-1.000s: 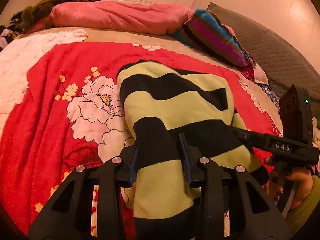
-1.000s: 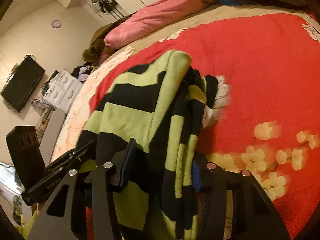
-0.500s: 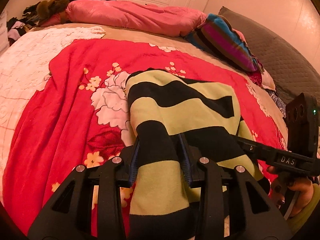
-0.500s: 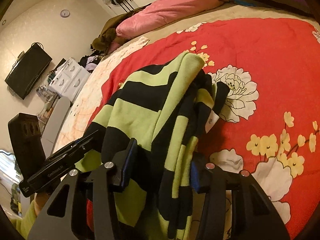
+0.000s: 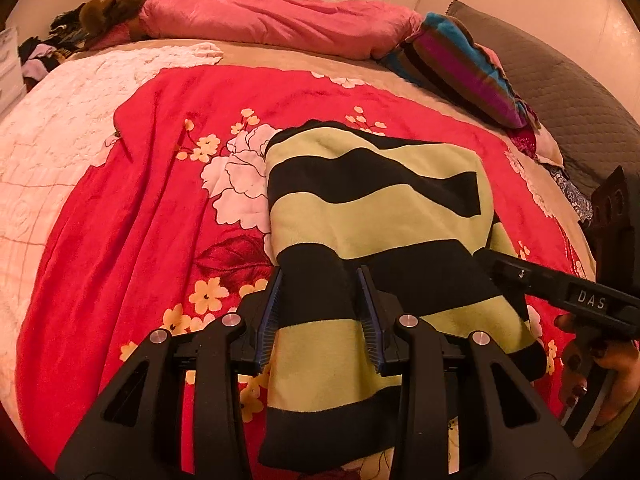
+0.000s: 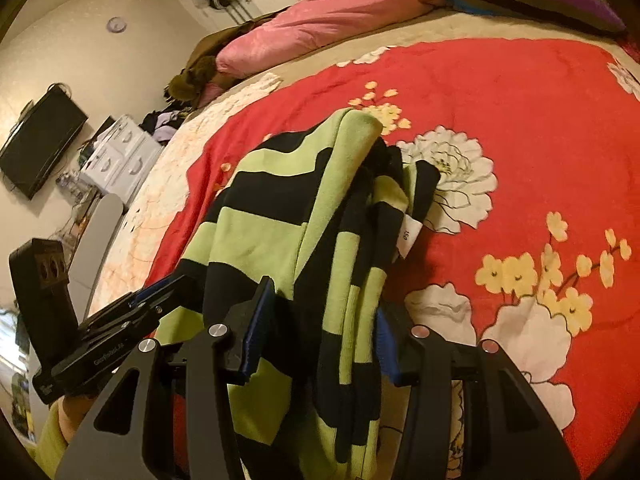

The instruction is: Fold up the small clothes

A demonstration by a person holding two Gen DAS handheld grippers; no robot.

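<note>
Lime-green and black striped knit garment [image 5: 372, 208] lies partly folded on a red fleece blanket with white and yellow flowers [image 5: 132, 216], near end lifted off the bed. Left gripper [image 5: 320, 280] pinches a bunched black-and-green edge between its blue-padded fingers [image 5: 269, 312], narrowly closed on the cloth; right gripper [image 6: 324, 300] clamps a thicker, layered bunch, a white care label [image 6: 409, 236] hanging beside it. Far hem probably rests on the blanket, though fisheye distortion makes contact uncertain.

Both wrist views face across the bed [image 5: 132, 208], sharing the striped garment [image 5: 360, 208] close up.
</note>
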